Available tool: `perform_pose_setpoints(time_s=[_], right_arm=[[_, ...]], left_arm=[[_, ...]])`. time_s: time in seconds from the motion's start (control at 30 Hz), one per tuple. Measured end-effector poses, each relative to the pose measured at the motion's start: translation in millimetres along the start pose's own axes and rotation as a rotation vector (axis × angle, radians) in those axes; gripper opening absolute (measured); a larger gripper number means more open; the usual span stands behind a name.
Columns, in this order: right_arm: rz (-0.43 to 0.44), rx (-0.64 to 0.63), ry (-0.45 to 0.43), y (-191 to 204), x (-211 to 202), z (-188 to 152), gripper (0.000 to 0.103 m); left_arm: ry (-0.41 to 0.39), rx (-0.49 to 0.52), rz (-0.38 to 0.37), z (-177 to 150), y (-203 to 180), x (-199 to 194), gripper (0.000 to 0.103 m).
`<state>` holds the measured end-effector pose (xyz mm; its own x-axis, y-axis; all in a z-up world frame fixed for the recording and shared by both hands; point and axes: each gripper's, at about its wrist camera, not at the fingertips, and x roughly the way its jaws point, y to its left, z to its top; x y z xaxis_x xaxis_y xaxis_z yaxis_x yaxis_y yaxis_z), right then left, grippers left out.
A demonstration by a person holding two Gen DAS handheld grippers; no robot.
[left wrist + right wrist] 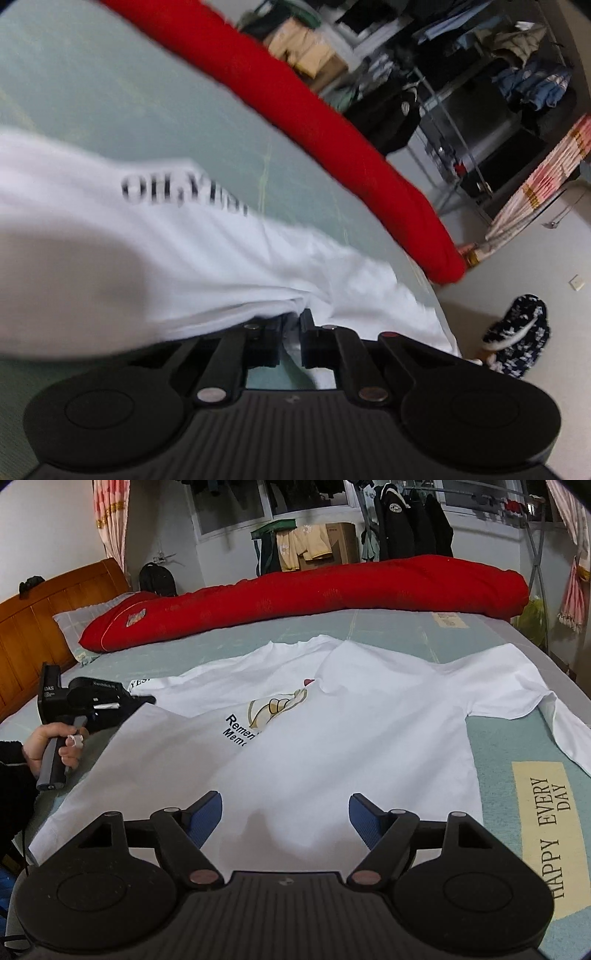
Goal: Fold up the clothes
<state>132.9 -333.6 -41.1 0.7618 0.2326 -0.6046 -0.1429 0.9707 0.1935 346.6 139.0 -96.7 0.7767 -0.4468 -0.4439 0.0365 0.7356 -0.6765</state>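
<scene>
A white printed T-shirt (332,738) lies spread on the bed, its left side folded over toward the middle. In the left wrist view my left gripper (291,328) is shut on the white T-shirt (166,240), pinching a fold of cloth between its black fingers. From the right wrist view the left gripper (144,700) shows at the shirt's left edge, held by a hand (48,746). My right gripper (286,812) hovers open over the shirt's lower hem, blue pads (210,816) wide apart with nothing between them.
A long red quilt roll (314,594) lies across the far side of the bed. The pale green sheet (517,746) carries a yellow "HAPPY EVERY DAY" label (543,830). A wooden headboard (44,627) stands left; racks of clothes (480,74) stand beyond the bed.
</scene>
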Motion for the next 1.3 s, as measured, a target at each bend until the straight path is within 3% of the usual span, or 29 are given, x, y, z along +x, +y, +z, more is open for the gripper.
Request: perform_pose_setpoints(time_s=[0.1,0.27,0.43,0.63,1.07,1.3], right_arm=[[-0.005,0.002,0.001,-2,1,1,0.080],[-0.009,0.017,0.005,-4,2,-1,0.080],[0.005,0.011,-0.009,0,-8,-4,0.080],[0.027,0.019,-0.042,2,-27,-10,0.083],[0.036,0.065,-0.086,-5,-68,-34,0.086],[0.051,0.125,-0.112,-14,-79,-39,0.086]], left_arm=[[-0.022,0.035,0.018,16,-5,-2,0.007],[0.057,0.034,-0.002,-3,-6,-33,0.012],[0.139,0.031,-0.025,-25,-6,-67,0.036],[0.221,0.010,-0.047,-54,-3,-104,0.053],[0.302,-0.130,-0.072,-124,17,-164,0.055],[0.365,-0.112,-0.127,-116,17,-140,0.059]])
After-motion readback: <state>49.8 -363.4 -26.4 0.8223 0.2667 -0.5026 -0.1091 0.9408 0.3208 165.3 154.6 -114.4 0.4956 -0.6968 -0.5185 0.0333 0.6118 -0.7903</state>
